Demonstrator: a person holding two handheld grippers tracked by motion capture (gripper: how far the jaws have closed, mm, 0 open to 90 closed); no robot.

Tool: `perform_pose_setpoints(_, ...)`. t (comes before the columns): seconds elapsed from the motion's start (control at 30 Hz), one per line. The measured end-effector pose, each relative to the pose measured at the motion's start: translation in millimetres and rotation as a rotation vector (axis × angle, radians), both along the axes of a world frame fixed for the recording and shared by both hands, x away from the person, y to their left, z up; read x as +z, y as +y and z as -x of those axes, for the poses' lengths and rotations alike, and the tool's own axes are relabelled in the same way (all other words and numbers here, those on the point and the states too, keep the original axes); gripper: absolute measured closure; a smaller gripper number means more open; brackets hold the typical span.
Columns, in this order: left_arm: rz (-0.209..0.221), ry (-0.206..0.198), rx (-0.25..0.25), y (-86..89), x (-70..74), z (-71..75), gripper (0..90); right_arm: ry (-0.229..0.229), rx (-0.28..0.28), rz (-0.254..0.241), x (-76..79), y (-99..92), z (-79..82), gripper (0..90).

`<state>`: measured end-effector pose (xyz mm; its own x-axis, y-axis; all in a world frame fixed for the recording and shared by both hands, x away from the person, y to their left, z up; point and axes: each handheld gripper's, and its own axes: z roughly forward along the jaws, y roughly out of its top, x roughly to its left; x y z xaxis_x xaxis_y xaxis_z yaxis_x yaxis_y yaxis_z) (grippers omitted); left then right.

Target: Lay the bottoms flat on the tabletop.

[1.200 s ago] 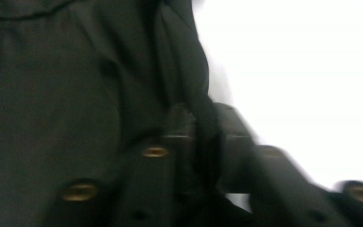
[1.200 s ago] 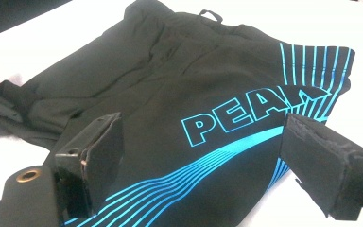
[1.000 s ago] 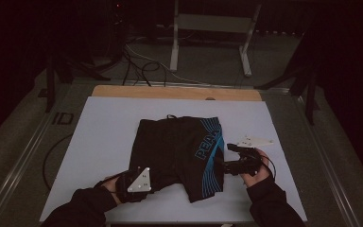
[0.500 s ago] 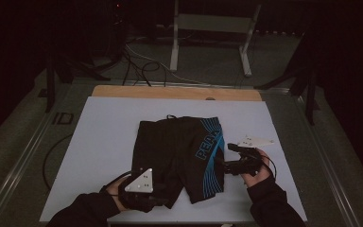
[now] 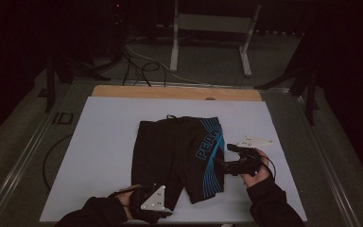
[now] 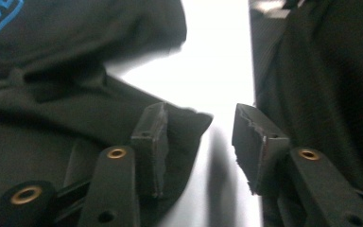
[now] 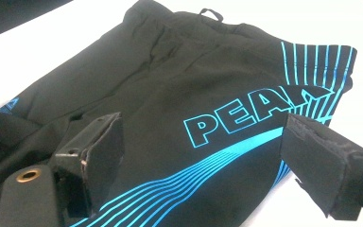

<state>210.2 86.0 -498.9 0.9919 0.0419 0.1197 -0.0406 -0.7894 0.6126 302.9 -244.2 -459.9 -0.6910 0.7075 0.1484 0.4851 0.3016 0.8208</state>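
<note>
The black shorts (image 5: pixel 179 156) with blue "PEAK" lettering lie flat mid-table on the white board (image 5: pixel 99 142), leg hems toward me. My left gripper (image 6: pixel 198 137) has slid in to the near hem, jaws parted around its corner. I judge a grasp imminent. My right gripper (image 7: pixel 203 156) hangs released over the striped side.

Matt cloth shorts (image 5: pixel 179 153) (glossy print).
</note>
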Motion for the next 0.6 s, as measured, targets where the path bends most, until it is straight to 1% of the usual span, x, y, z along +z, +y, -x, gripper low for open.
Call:
perform_pose_setpoints(0.07,-0.03,-0.023,-0.003,-3.2,-3.7,-0.6,60.9,0.0,0.0,-0.001,0.0,0.0,0.0,15.2)
perform_pose_setpoints(0.1,-0.043,-0.027,-0.007,-4.9,-5.7,-0.7,63.0,0.0,0.0,0.0,0.0,-0.1,-0.1,15.2)
perform_pose_setpoints(0.13,-0.035,-0.023,-0.005,-5.8,-6.6,-1.2,65.3,0.0,-0.001,0.0,0.0,-0.2,-0.1,15.2)
perform_pose_setpoints(0.17,-0.033,-0.028,0.014,-7.1,-6.7,-2.1,70.7,0.002,0.0,0.001,0.0,-0.3,-0.2,15.2)
perform_pose_setpoints(0.2,-0.04,-0.03,0.024,-8.1,-5.7,-3.3,77.1,0.002,0.0,0.002,-0.1,-0.2,-0.1,15.2)
perform_pose_setpoints(0.23,-0.036,-0.026,0.041,-9.6,-4.8,-4.1,81.0,-0.001,0.002,0.003,-0.4,-0.1,-0.2,15.4)
perform_pose_setpoints(0.27,-0.022,-0.016,0.059,-11.1,-4.0,-4.7,83.5,-0.002,0.003,0.004,-0.7,0.0,-0.3,15.4)
perform_pose_setpoints(0.37,0.031,0.021,0.092,-15.7,-0.3,-5.1,85.7,-0.001,0.004,0.003,-0.6,-0.4,-0.5,15.4)
perform_pose_setpoints(0.4,0.048,0.03,0.095,-17.1,1.2,-4.6,85.9,0.0,0.0,0.001,-0.2,-0.5,-0.2,15.4)
perform_pose_setpoints(0.47,0.047,0.029,0.086,-20.0,2.1,-2.3,85.8,-0.003,0.0,0.0,0.6,-1.3,0.1,15.4)
perform_pose_setpoints(0.57,0.022,0.038,0.077,-22.1,-3.1,-0.1,85.0,-0.002,-0.002,-0.004,0.9,-2.0,0.1,15.4)
perform_pose_setpoints(0.6,0.023,0.05,0.076,-22.3,-5.4,0.1,83.6,-0.001,-0.002,-0.003,0.7,-1.9,0.2,15.4)
